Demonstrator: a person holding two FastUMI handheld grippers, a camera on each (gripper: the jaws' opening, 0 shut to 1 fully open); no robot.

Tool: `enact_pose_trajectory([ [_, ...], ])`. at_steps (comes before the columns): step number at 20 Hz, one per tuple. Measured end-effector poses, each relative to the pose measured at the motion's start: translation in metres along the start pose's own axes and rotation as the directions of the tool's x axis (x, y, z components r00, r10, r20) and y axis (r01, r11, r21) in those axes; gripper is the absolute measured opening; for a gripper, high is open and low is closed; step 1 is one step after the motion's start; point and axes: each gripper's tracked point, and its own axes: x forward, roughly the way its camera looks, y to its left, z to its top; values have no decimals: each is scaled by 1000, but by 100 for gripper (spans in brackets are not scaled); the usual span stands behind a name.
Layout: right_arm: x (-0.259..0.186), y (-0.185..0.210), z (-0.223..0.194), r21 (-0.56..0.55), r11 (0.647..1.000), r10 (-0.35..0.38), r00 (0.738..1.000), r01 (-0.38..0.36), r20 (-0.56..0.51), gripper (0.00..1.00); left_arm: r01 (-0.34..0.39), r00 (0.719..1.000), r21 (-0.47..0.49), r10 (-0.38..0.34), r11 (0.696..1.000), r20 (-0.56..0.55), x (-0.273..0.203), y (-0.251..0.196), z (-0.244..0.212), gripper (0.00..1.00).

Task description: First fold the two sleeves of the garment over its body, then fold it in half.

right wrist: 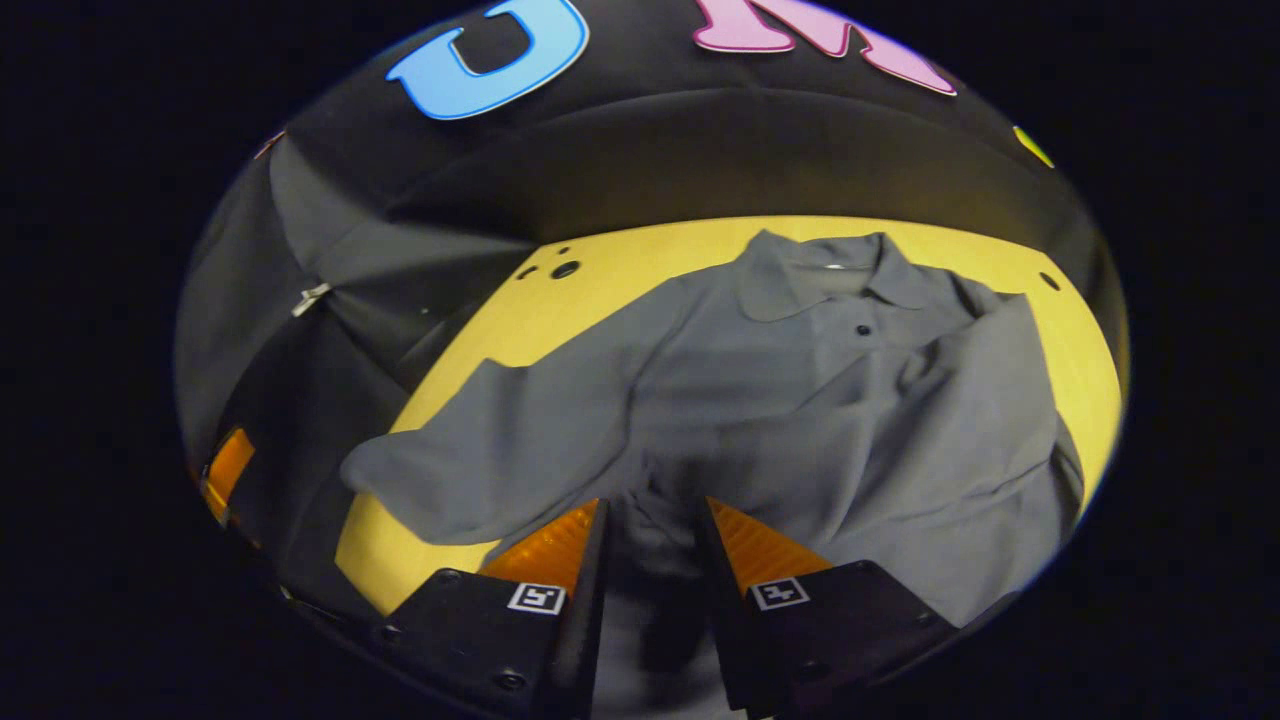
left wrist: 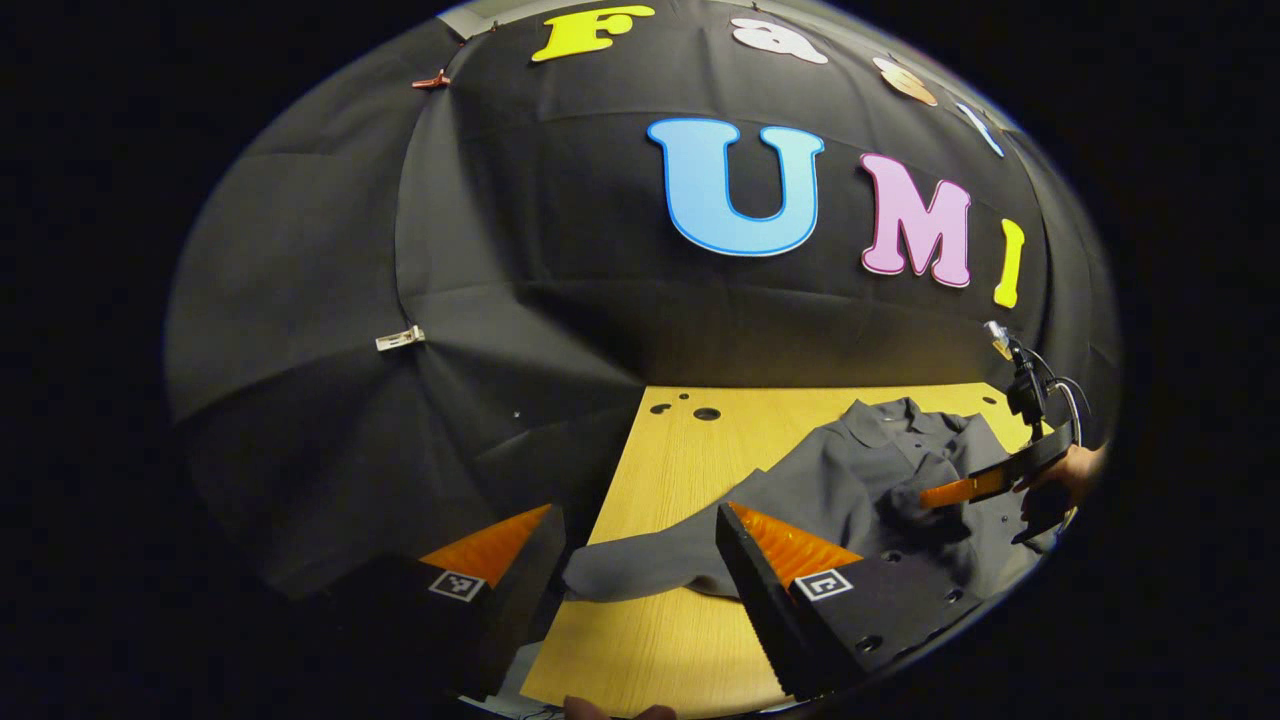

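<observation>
A grey collared garment lies face up on the wooden bench, collar toward the booth wall; in the right gripper view the sleeve on the right side of the picture is already laid across the body, rumpled rather than flat, while the other sleeve stretches out over the bare wood toward the bench's edge; so the sleeve-folding step looks half done (a judgement from how the cloth lies, nothing more). The right gripper sits low over the lower middle of the body, its fingers a little apart with grey cloth showing in the gap; whether they actually pinch a fold I cannot tell, since the cloth there is dark and blurred. In the left gripper view the left gripper hovers by the cuff end of the outstretched sleeve, fingers spread wide and holding nothing; the cuff lies between them but untouched; farther off, the right gripper rests on the garment, held by a hand. The next move, as I judge it, calls for the left fingers to drop, close on that cuff, and carry it across the chest without dragging the body out of square; then comes the fold in half.
</observation>
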Motion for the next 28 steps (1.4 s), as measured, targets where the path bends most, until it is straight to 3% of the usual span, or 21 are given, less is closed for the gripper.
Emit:
enact_pose_trajectory([
  [1,-4,12,-2,4,999,47,999,-47,-4,59,1,1000,2,-1,1000,-8,3,-1,-5,96],
  [3,-17,27,-7,7,994,105,994,-105,-14,66,0,1000,4,0,1000,-26,11,-2,-16,97],
  [5,-33,29,-5,13,993,116,993,-117,9,70,-13,999,-5,13,1000,-44,22,1,-28,96],
  [10,-85,6,-2,60,994,89,993,-93,75,70,-86,989,-69,76,994,-125,55,16,-66,97],
  [17,-147,-48,-13,99,995,-17,993,6,118,70,-140,958,-122,103,983,-269,90,23,-125,97],
  [21,-165,-66,-21,124,991,-59,990,43,131,70,-162,919,-92,116,983,-378,104,24,-158,97],
  [24,-174,-74,-26,132,989,-78,988,59,136,70,-131,924,-46,106,990,-369,110,24,-159,98],
  [27,-179,-81,-28,154,986,-86,985,63,147,70,-67,925,-16,56,998,-375,116,14,-158,87],
  [28,-183,-84,-29,163,984,-90,984,65,153,70,-72,923,-1,66,997,-380,112,18,-150,53],
])
